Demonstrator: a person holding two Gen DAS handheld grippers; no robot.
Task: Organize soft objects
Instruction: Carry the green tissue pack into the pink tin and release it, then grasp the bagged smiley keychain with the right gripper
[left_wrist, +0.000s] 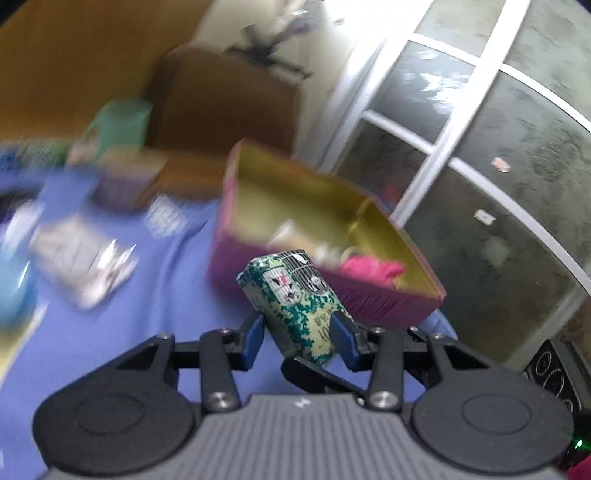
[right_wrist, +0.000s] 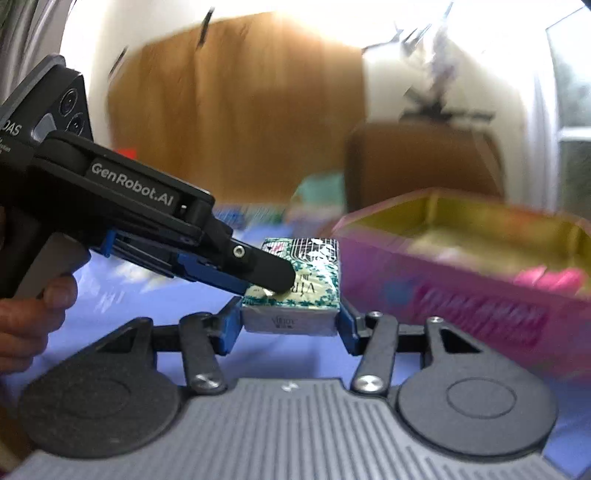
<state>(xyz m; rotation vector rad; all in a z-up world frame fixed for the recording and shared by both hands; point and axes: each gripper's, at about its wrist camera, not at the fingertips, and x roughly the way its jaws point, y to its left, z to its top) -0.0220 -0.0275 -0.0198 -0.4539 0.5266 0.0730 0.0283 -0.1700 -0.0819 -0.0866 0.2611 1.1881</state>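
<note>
1. Blue cloth (left_wrist: 110, 332) over the table, pink box (left_wrist: 388, 306) standing open.
2. Both tongs clench one tissue pack (right_wrist: 295, 284): left gripper (left_wrist: 299, 332) from the side, right gripper (right_wrist: 288, 325) across its width.
3. Pack held up just short of the box, long axis pointing boxward; I'd say either hand can deliver.

Tissue pack (right_wrist: 295, 280): soft glossy plastic film, green-white print, crinkled, with glare spots. Left gripper (left_wrist: 298, 334) and right gripper (right_wrist: 288, 325): matt black plastic links, blue pads, shiny metal screws, ribbed grey body. Box (left_wrist: 258, 266): pink printed card outside, smooth yellowish gold lining with slight sheen. Pink cloth (left_wrist: 369, 267) inside it, soft matt. Table cover (left_wrist: 147, 314): blue cloth, matt, lightly wrinkled. Chair back (right_wrist: 424, 162): brown, smooth.
</note>
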